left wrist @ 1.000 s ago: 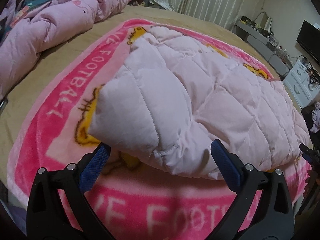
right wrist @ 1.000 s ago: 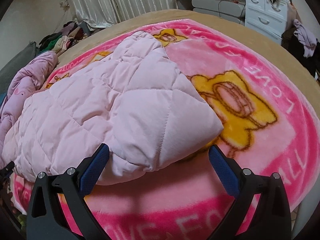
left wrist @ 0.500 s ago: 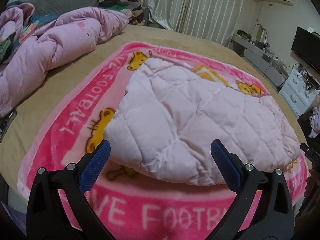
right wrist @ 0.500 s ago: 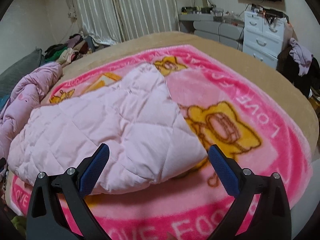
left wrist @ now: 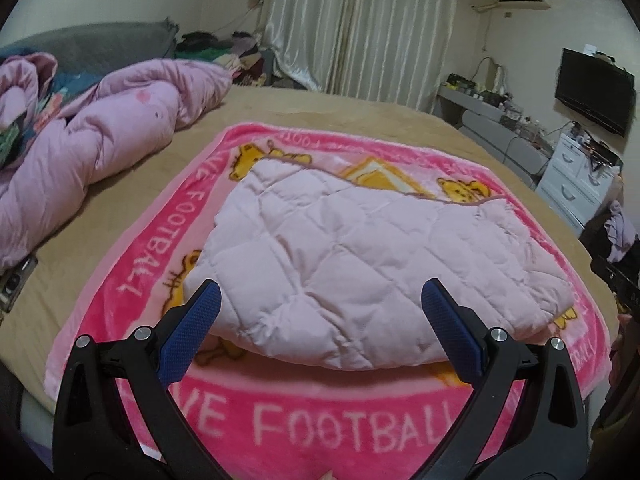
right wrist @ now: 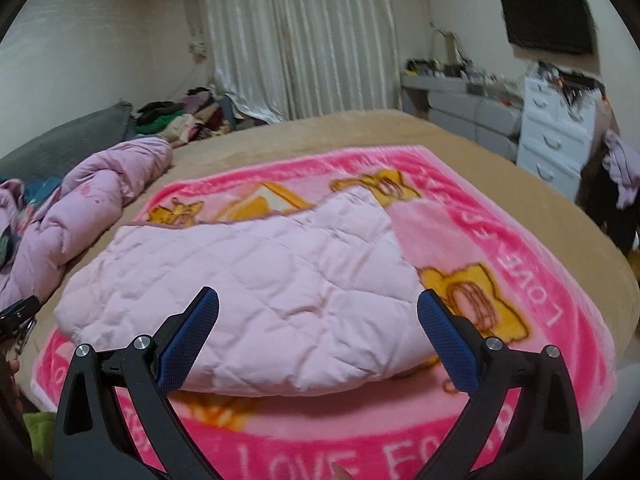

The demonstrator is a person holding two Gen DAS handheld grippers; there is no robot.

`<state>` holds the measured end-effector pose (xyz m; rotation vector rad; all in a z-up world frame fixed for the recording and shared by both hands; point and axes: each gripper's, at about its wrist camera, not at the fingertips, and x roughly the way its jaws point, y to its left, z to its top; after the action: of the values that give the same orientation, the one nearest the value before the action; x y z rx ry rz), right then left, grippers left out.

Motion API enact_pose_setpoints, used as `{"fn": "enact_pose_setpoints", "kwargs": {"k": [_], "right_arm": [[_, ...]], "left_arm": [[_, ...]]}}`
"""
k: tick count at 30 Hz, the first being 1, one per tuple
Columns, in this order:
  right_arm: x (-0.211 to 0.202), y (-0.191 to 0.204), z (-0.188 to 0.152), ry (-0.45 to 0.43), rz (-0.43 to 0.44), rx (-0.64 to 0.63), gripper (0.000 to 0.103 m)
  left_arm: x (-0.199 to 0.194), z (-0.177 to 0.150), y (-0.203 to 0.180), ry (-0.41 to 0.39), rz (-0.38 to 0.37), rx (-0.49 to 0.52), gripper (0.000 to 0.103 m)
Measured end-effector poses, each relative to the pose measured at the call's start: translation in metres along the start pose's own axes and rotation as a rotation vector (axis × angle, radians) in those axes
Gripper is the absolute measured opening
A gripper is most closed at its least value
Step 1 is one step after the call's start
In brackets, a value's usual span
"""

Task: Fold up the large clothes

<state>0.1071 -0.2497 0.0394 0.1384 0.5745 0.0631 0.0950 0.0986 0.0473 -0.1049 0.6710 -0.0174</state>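
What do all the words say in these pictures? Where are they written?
"VE FOOTBALL" runs along the near border of the pink blanket; the first letters hide behind the left gripper.
"VE FOOTBALL" also runs along its left border.
"LOVE FO" shows on the near border in the right wrist view, cut off by the right gripper.
"LOVE" shows on the right border; the rest is blurred.
The far border's lettering is too small to read.
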Motion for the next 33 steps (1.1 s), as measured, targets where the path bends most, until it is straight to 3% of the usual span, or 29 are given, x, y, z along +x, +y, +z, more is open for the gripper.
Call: {"fn": "enact_pose_setpoints", "kwargs": {"k": [8, 14, 21, 25, 33], "right_arm": [[-0.028, 0.043, -0.015, -0.017, 0.068, -0.054, 0.099], [-0.040, 0.064, -0.047, 0.020, 0.095, -0.063, 0.099], [-0.056, 0.072, -0.089, 0.048, 0.092, -0.073, 0.099], [-0.061, 0.068, -0.099, 0.024, 0.082, -0.047, 0.099], [-0.048, 0.070, -0.105, 0.087, 0.094, -0.055, 0.099]], "left_arm": [[-0.028, -0.020, -0.022, -0.040, -0.025, 0.039, 0.094], [-0.034, -0.042, -0.027, 0.001, -0.037, 0.027, 0.094], [-0.041, -0.072, -0.032, 0.035, -0.042, 0.033, 0.094], [-0.044, -0.081, -0.033, 0.035, -0.030, 0.037, 0.094], [-0.043, -0.085, -0.035, 0.045, -0.021, 0.038, 0.094]]}}
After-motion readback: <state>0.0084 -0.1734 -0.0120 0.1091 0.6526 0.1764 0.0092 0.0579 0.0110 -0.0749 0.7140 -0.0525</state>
